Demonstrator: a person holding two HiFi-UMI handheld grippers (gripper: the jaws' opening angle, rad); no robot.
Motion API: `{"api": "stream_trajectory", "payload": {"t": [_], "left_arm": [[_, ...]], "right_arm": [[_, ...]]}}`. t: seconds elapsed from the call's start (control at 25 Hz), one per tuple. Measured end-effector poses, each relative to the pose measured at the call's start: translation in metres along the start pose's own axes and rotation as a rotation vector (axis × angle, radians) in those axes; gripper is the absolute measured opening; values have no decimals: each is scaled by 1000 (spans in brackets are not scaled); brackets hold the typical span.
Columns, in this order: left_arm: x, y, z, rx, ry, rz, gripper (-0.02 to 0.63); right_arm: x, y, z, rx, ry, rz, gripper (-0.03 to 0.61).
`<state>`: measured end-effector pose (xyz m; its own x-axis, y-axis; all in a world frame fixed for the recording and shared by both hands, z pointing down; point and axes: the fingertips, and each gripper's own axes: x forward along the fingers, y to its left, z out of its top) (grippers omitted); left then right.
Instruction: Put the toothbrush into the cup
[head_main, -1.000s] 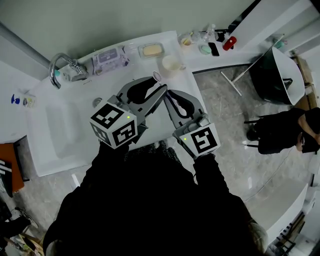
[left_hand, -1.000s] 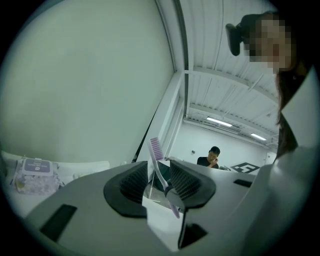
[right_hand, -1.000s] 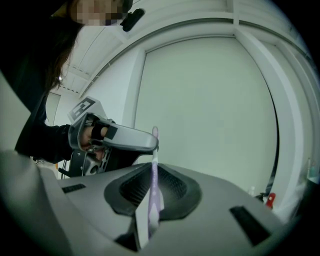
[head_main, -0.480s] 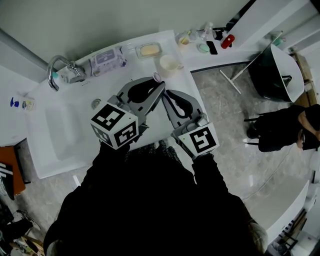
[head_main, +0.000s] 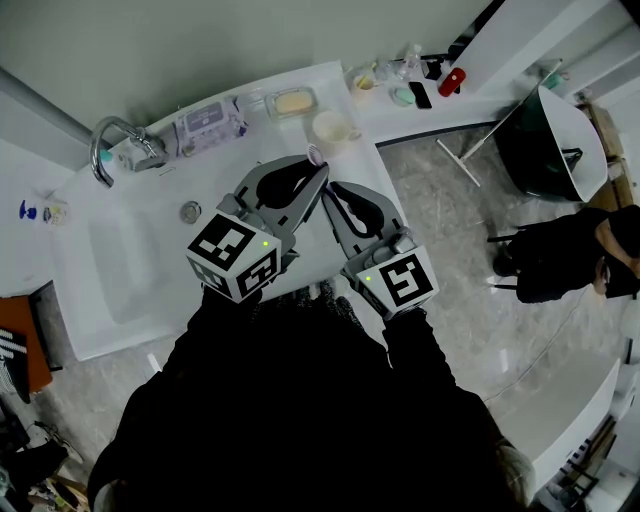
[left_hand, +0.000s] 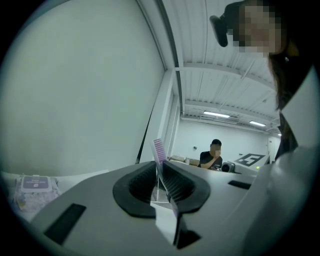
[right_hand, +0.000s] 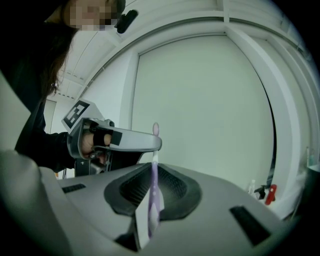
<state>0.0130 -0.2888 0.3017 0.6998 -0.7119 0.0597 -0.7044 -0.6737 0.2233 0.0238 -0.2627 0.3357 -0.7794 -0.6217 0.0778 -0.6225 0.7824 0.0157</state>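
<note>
Your head view looks down on both grippers held over a white sink counter (head_main: 215, 165). Their tips meet near the middle of the frame.

Your right gripper (head_main: 329, 192) is clamped on a purple toothbrush (head_main: 314, 153). In the right gripper view, the handle (right_hand: 154, 195) stands upright at centre frame, pinched between the two dark ribbed pads. The tip of your left gripper reaches in from the left of that frame and touches the brush higher up.

Your left gripper (head_main: 322, 172) is closing its jaws, with the toothbrush between them. In the left gripper view, the pads sit tight against the brush on both sides, and the bristled head (left_hand: 159, 149) rises just above them.

The cream cup (head_main: 330, 128) stands on the counter in the upper middle of the head view. It is just above the gripper tips and near the brush head, but not touching it. A soap dish (head_main: 292, 101) lies to its upper left, a pack of wipes (head_main: 210, 118) further left, and the faucet (head_main: 110, 150) at the far left.
</note>
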Motion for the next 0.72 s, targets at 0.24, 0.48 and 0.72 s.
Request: {"api": "stream_trajectory", "payload": {"t": [0.24,0.48,0.72], "left_arm": [[6,-2,2,-3,-3,0,38],[8,12,12,19,-23,48,26],[14,22,31,47,-60,68,26]], "right_arm": [[1,-6,0,-35,-5,-1,44],[1,-10,-3,-63,7,-2,44],[-7,-24,-17,-38,34,-24,44]]}}
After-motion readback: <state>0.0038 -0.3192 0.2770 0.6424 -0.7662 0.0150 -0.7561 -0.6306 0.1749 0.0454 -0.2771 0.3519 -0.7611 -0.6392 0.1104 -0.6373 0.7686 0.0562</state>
